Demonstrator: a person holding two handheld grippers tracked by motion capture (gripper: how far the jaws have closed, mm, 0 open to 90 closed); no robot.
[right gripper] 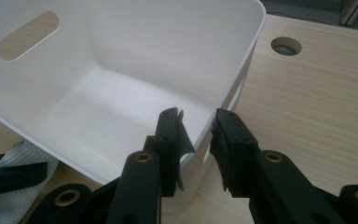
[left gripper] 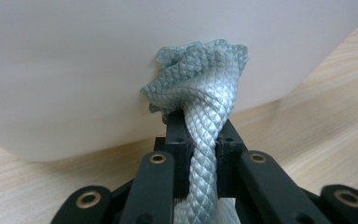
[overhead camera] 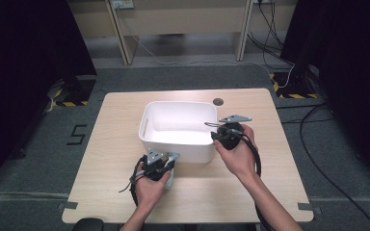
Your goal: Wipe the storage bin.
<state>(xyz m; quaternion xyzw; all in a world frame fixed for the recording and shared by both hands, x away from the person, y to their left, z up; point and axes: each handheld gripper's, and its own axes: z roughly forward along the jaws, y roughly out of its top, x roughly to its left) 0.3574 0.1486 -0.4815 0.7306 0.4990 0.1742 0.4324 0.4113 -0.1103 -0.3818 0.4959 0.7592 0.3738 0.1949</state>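
Two hand-held grippers noted: your left hand-held gripper [left gripper: 200,140] is clamped on a grey cloth [left gripper: 200,84] against the bin's [overhead camera: 173,144] near wall, mid-bench [overhead camera: 115,144]; your right hand-held gripper [right gripper: 198,135] straddles the bin's right wall, jaws narrowly apart.

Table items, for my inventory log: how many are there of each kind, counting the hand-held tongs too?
White plastic bin: 1
Pale green-grey cloth: 1
Tongs: 2, left clamped on the cloth, right straddling the bin's wall
Total: 4
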